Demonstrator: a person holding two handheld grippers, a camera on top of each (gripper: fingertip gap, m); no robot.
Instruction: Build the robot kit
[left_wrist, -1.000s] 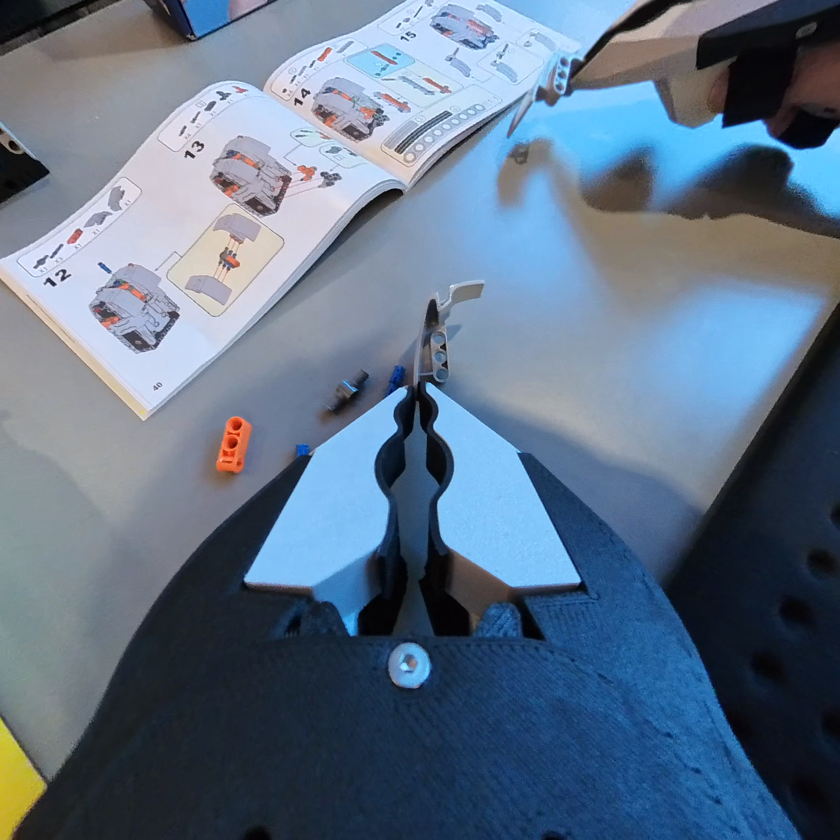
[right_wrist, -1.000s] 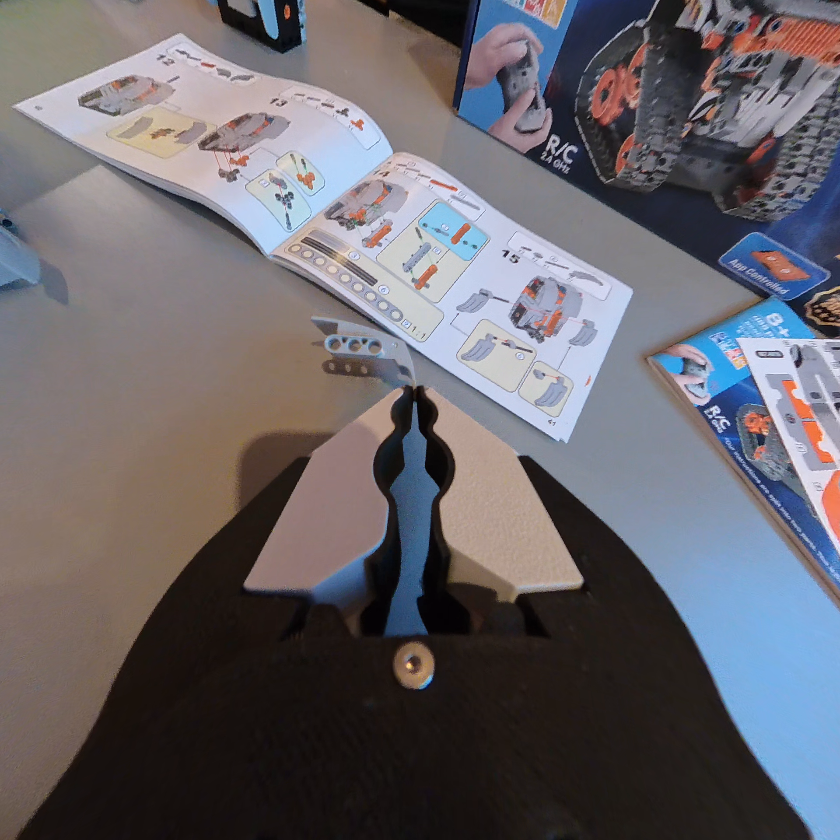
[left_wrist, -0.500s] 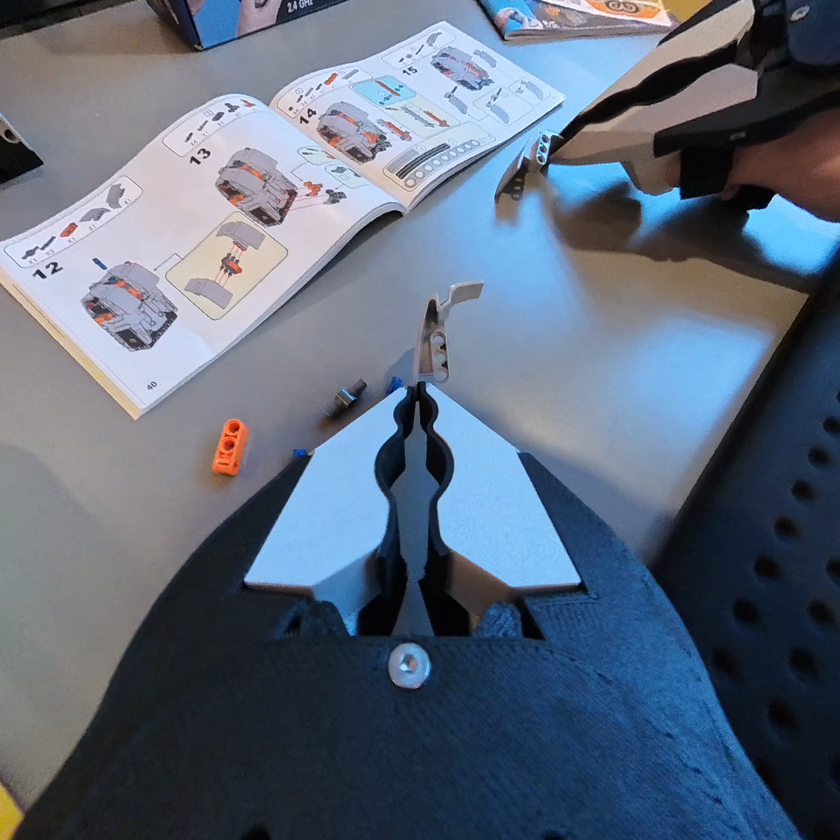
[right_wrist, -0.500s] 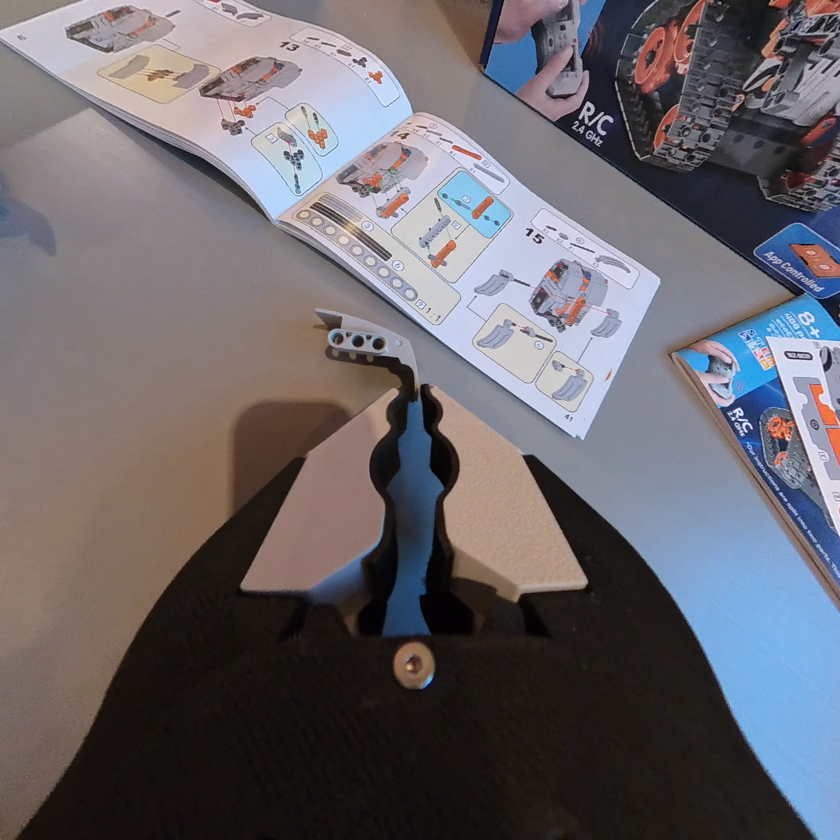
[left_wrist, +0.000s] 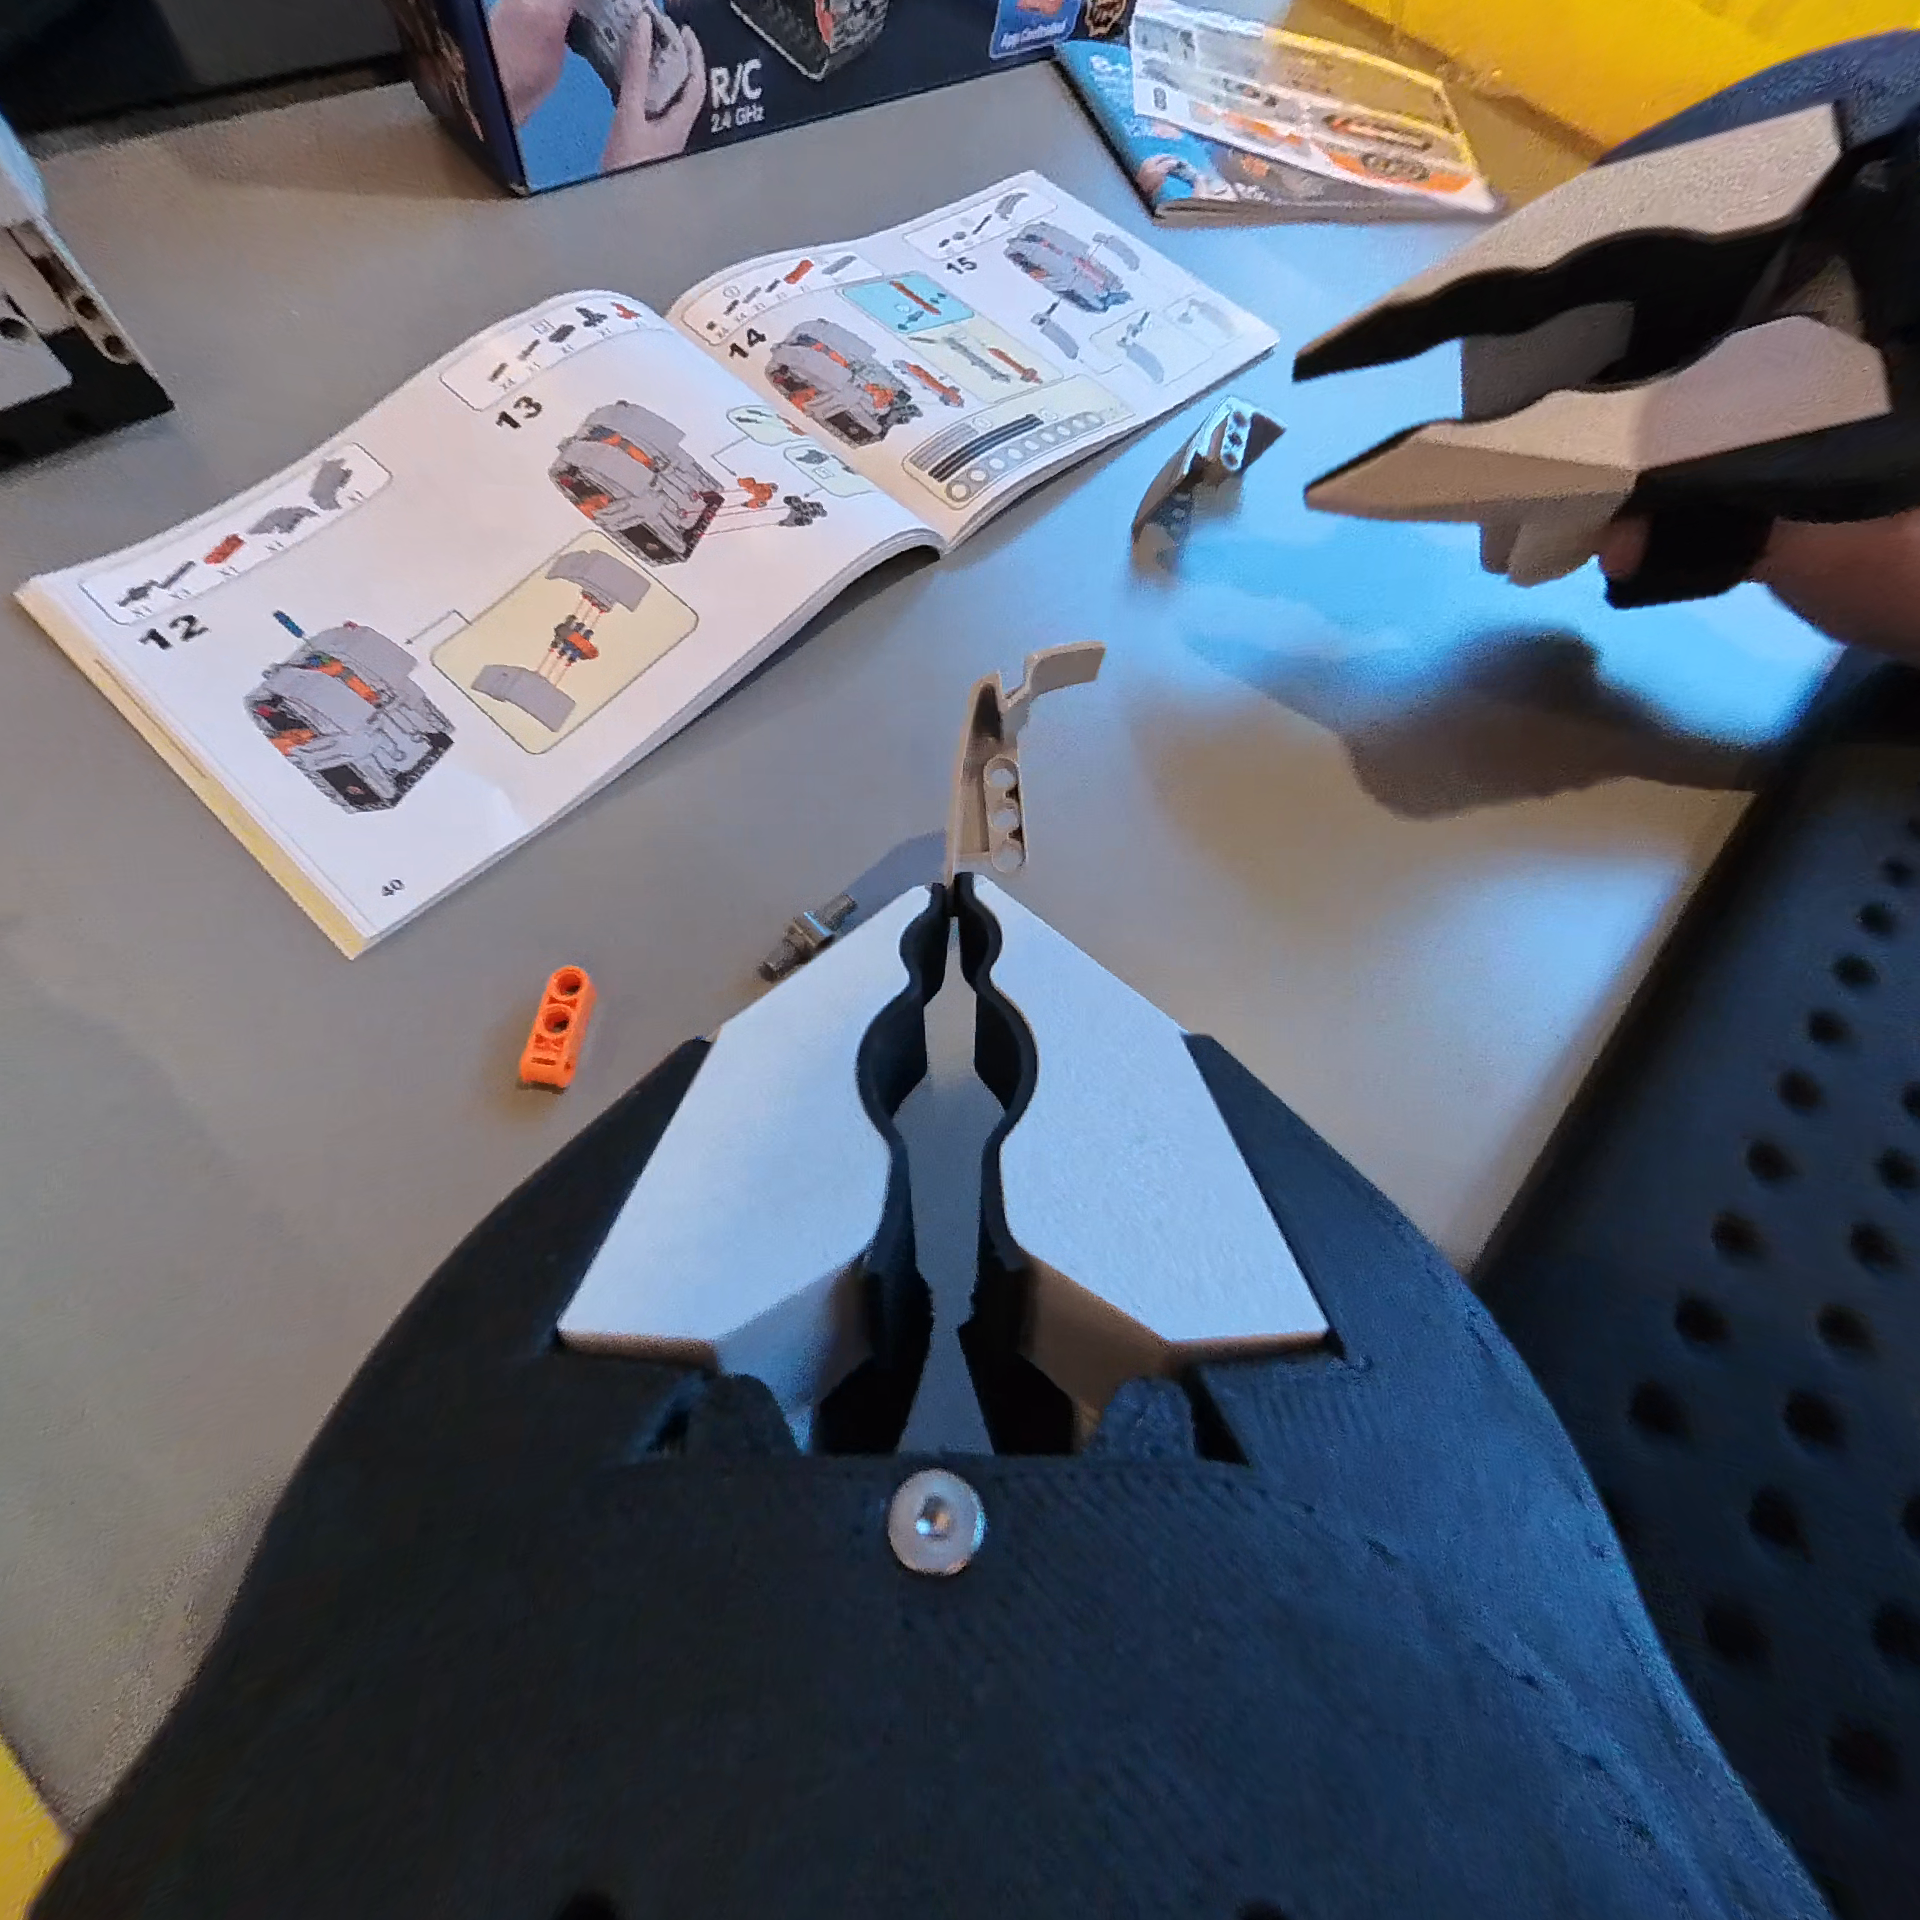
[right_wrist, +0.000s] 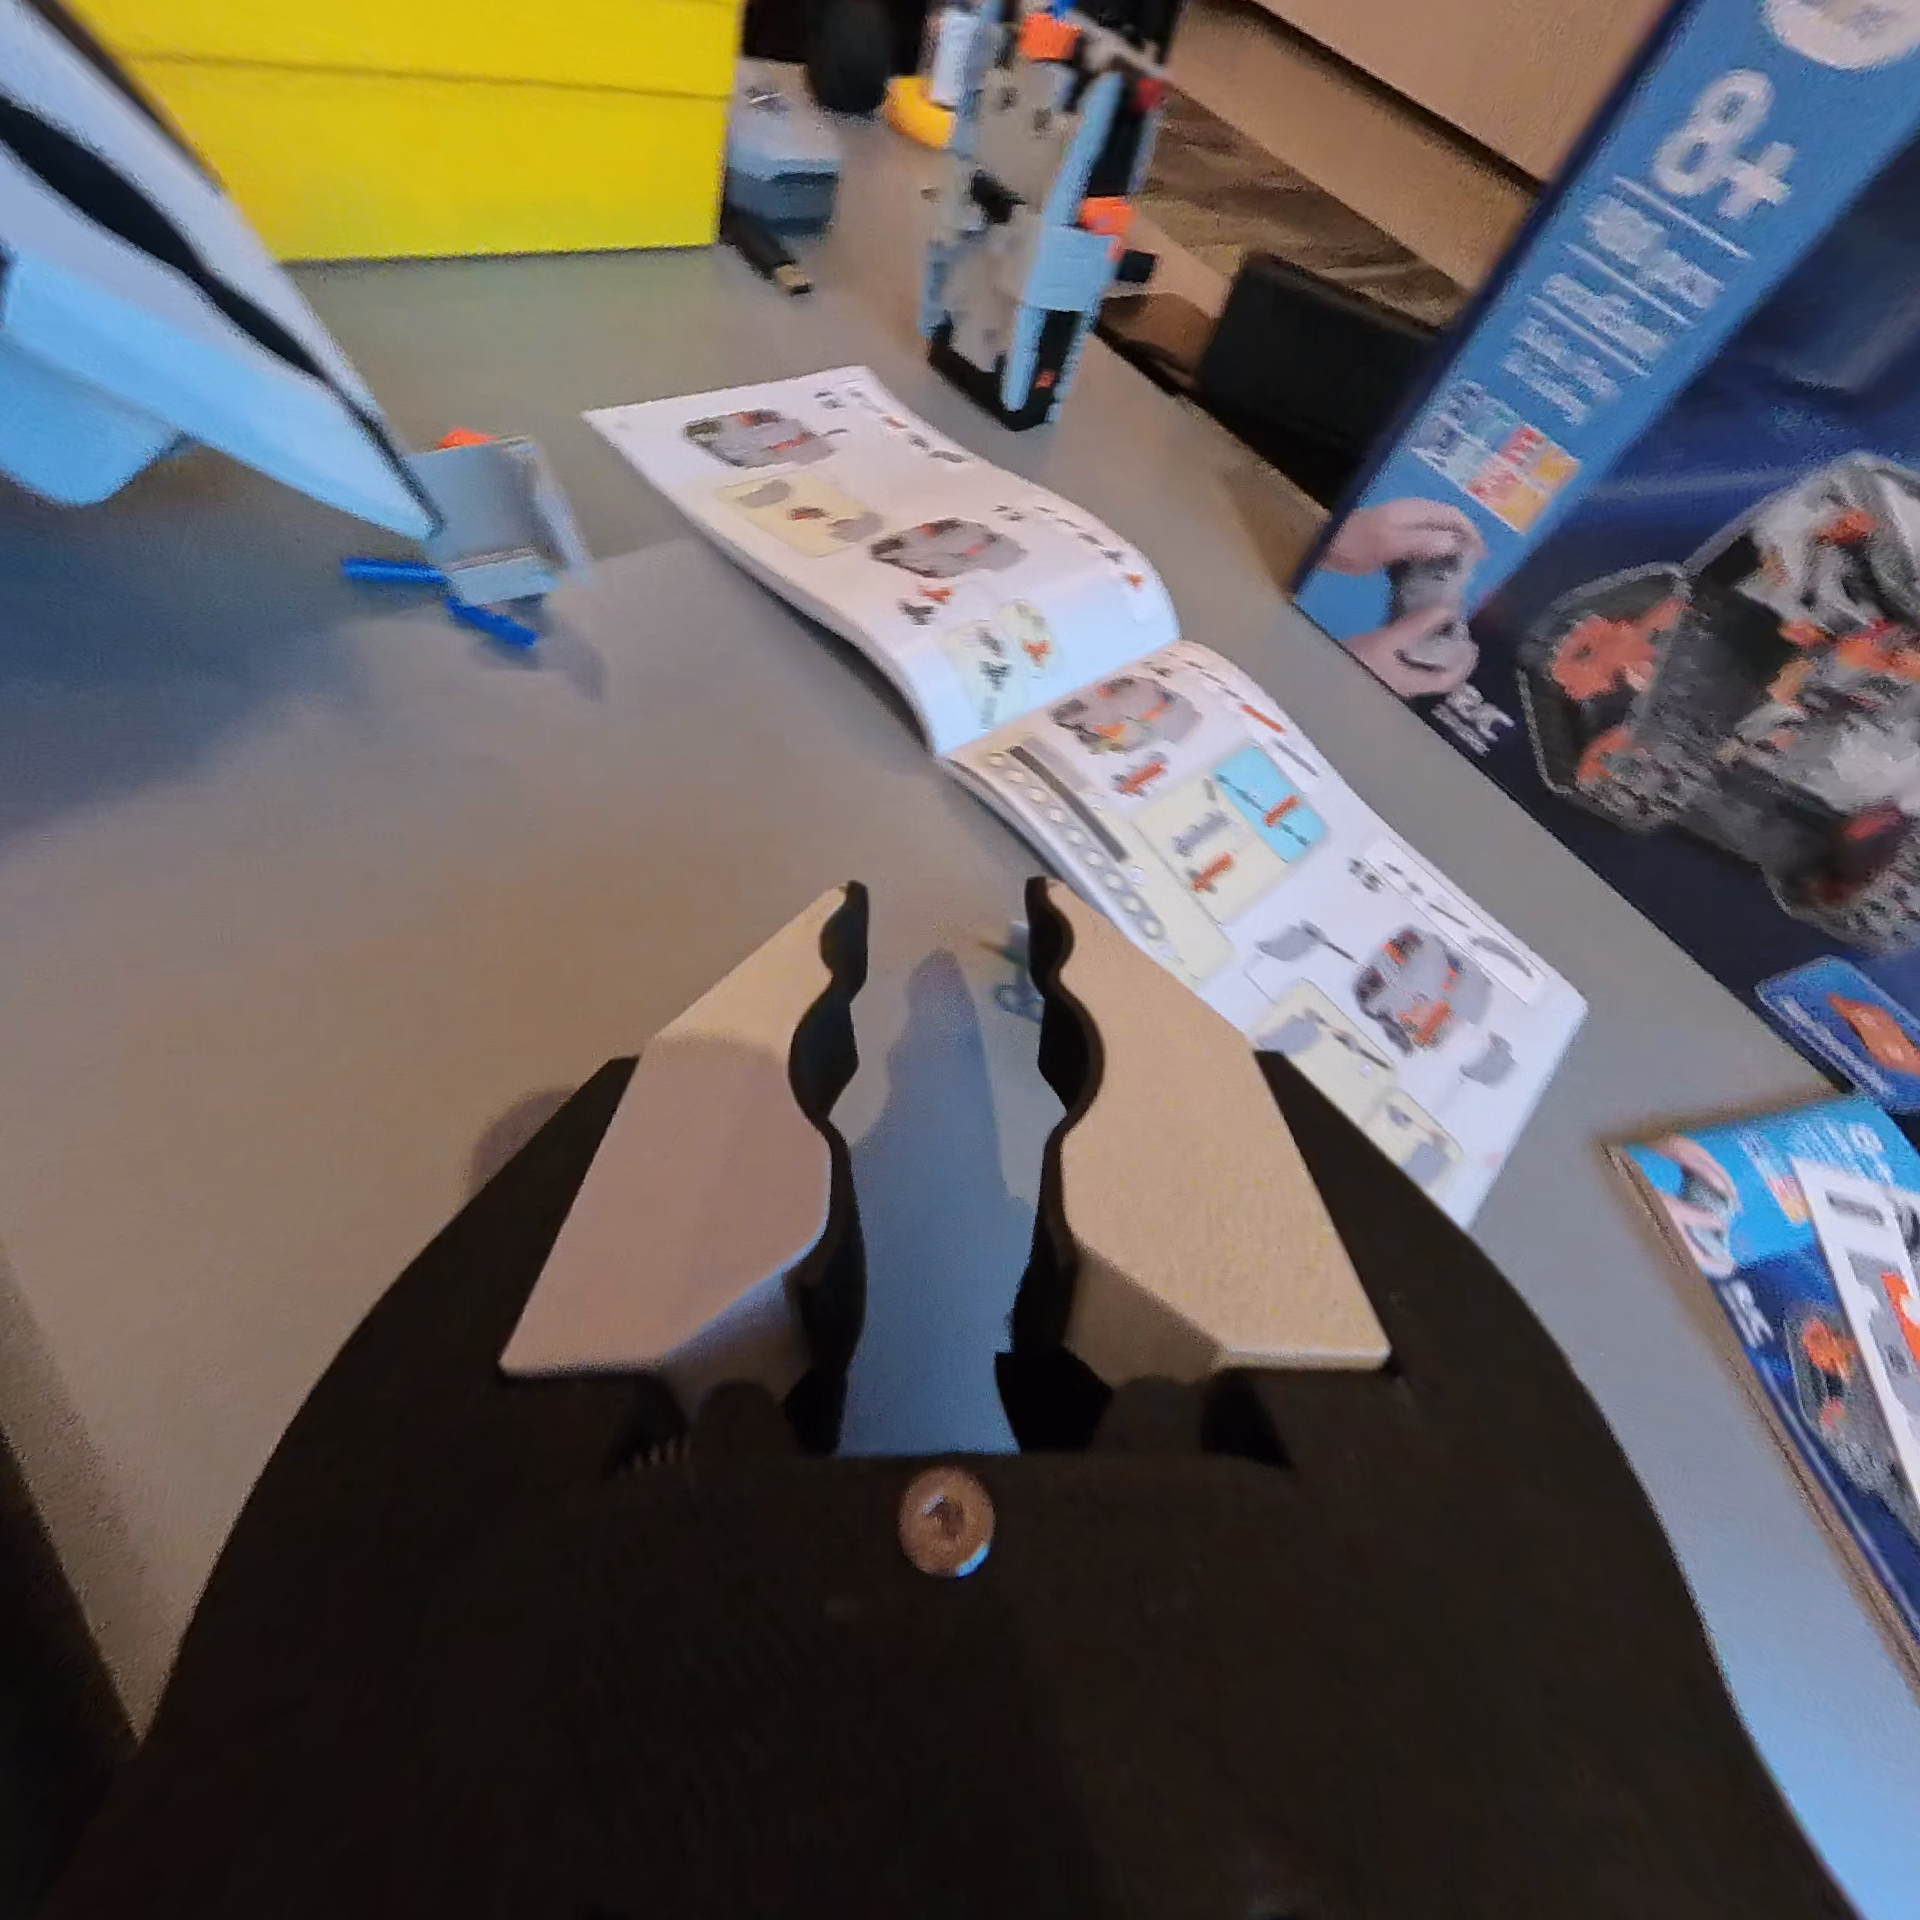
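Note:
My left gripper (left_wrist: 954, 896) is shut on the lower end of a grey curved panel piece (left_wrist: 1000, 764) and holds it upright just above the grey table (left_wrist: 1299, 935). My right gripper (right_wrist: 945, 894) is open and empty; in the left wrist view it (left_wrist: 1304, 434) hovers at the upper right. A second grey panel piece (left_wrist: 1195, 483) lies on the table just left of its tips, beside the open instruction booklet (left_wrist: 623, 499). In the right wrist view the left gripper (right_wrist: 421, 514) shows at the far left with its panel (right_wrist: 499, 530).
An orange connector (left_wrist: 558, 1027) and a dark pin (left_wrist: 805, 935) lie left of my left gripper. Blue pins (right_wrist: 488, 623) lie near its tip. A toy box (right_wrist: 1662, 520), a leaflet (left_wrist: 1299, 114), a part-built model (right_wrist: 1039, 239), a yellow box (right_wrist: 416, 135) and a black perforated board (left_wrist: 1766, 1247) ring the area. My right fingertips sit around 15 cm from my left ones. To reach the dark pin (left_wrist: 805, 935) in a straight line is about 4 cm for my left fingers, about 15 cm for my right.
My right gripper has opened and let go of its grey panel, which now lies by the booklet; the gripper has drawn back from it. My left gripper still holds its panel in place.

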